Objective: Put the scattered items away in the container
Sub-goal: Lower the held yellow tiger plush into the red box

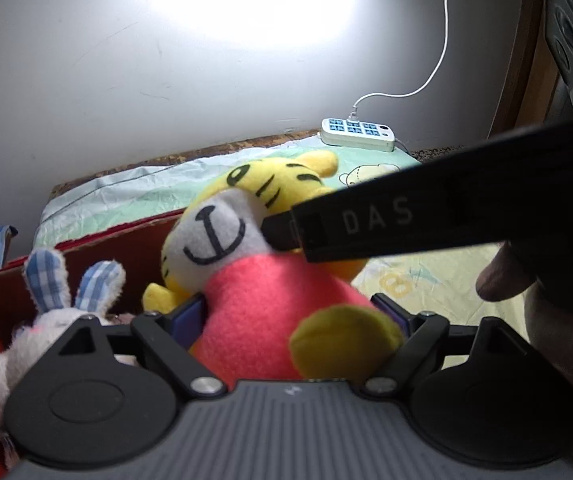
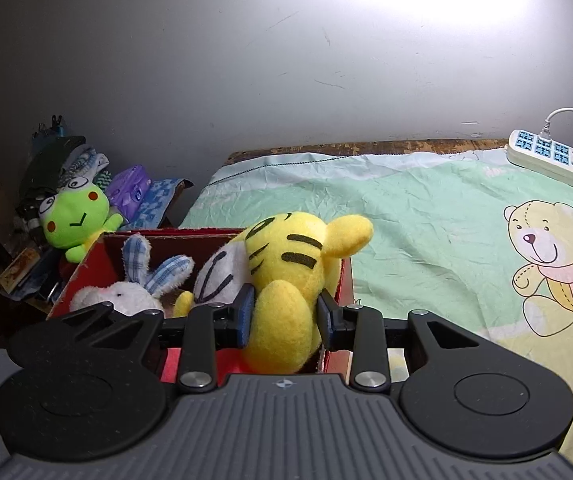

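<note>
Left-wrist view, from left to right: a white rabbit plush (image 1: 42, 312) with blue checked ears lies in the red cardboard box (image 1: 98, 256), its body half hidden behind the gripper housing and cut by the frame edge. Beside it, the tiger plush (image 1: 246, 280) — yellow head, white muzzle, pink body — sits between the blue pads (image 1: 188, 314) of the left gripper (image 1: 290, 316). The jaws stand spread; whether either pad presses the pink body I cannot tell, since the right-hand pad is mostly covered by the yellow foot. A dark finger of the right gripper crosses in from the right and touches the plush near its cheek; a fingertip of the person's hand (image 1: 504, 276) shows below it, blurred.

Right-wrist view: a green frog plush (image 2: 76, 220) sits outside the box (image 2: 86, 272), at its far left corner, among clutter too dim to identify. The rabbit plush (image 2: 126, 292) and tiger plush (image 2: 286, 264) are inside. The right gripper (image 2: 286, 314) pinches the tiger's yellow limb between both pads. A bear-print sheet (image 2: 426, 220) covers the table; a power strip (image 2: 546, 156) lies far right.
</note>
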